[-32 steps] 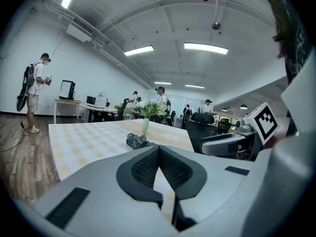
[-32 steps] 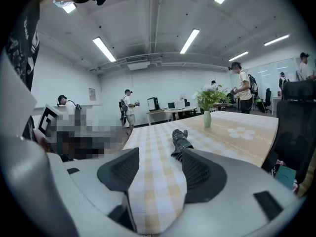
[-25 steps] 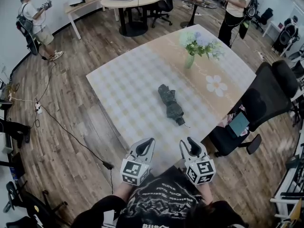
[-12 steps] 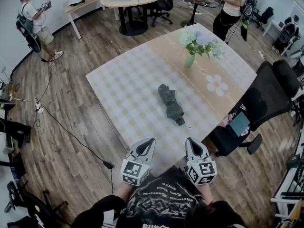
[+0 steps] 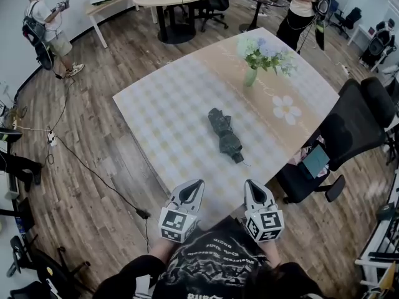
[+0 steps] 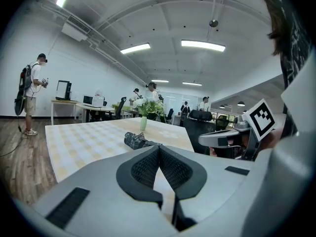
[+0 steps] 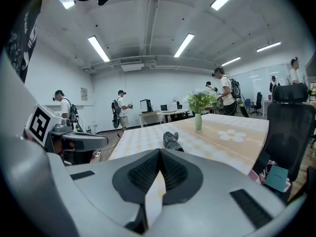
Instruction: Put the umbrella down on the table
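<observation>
A folded dark umbrella (image 5: pixel 225 136) lies flat near the middle of the checked table (image 5: pixel 168 117), its handle end toward me. It shows small in the left gripper view (image 6: pixel 137 140) and in the right gripper view (image 7: pixel 171 140). My left gripper (image 5: pixel 194 185) and right gripper (image 5: pixel 249 185) hover side by side at the table's near edge, well short of the umbrella. Both are shut with nothing between their jaws. In the left gripper view the jaw tips (image 6: pixel 158 148) meet; in the right gripper view the tips (image 7: pixel 159 152) meet too.
A vase of flowers (image 5: pixel 257 58) stands at the table's far side, by a white flower print (image 5: pixel 287 109). A black office chair (image 5: pixel 349 129) stands to the right. People with grippers stand at the back left (image 5: pixel 47 33) and back right (image 5: pixel 302 8).
The right gripper's jaws have come together from slightly apart. Both grippers and the umbrella stay where they were.
</observation>
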Tool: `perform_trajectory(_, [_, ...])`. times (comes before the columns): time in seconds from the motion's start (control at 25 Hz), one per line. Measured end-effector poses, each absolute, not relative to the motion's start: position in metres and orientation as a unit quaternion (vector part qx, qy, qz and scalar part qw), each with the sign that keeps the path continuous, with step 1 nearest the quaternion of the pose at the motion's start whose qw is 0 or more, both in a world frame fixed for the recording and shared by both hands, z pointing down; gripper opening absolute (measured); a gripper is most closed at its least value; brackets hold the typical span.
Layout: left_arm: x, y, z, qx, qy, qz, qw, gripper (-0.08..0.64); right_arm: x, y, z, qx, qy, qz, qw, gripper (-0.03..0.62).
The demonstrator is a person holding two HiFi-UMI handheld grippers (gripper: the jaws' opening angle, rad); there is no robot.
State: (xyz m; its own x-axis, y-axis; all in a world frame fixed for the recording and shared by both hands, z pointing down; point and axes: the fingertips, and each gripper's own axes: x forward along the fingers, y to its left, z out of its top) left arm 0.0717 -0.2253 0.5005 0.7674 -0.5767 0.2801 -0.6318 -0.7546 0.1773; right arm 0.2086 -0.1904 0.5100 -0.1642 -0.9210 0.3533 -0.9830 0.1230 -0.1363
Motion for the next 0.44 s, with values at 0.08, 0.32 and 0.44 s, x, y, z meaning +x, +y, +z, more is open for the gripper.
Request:
perform_trajectory(0.08, [0.072,-0.225,0.501,0.930,-0.325,0.106,0.133,0.020,0.211,-0.191,0.511,0.642,-0.742,0.170,0.094,0.007])
perform_trajectory(0.32, [0.075,-0.228,0.502,0.930,-0.326,0.103,0.133,0.020,0.216,-0.195,0.511,0.641,-0.742,0.162,0.106,0.008])
perform_trajectory(0.44, [0.083,-0.231,0.503,0.931,-0.325,0.096,0.134,0.020,0.221,-0.197,0.512,0.637,-0.746,0.149,0.124,0.007])
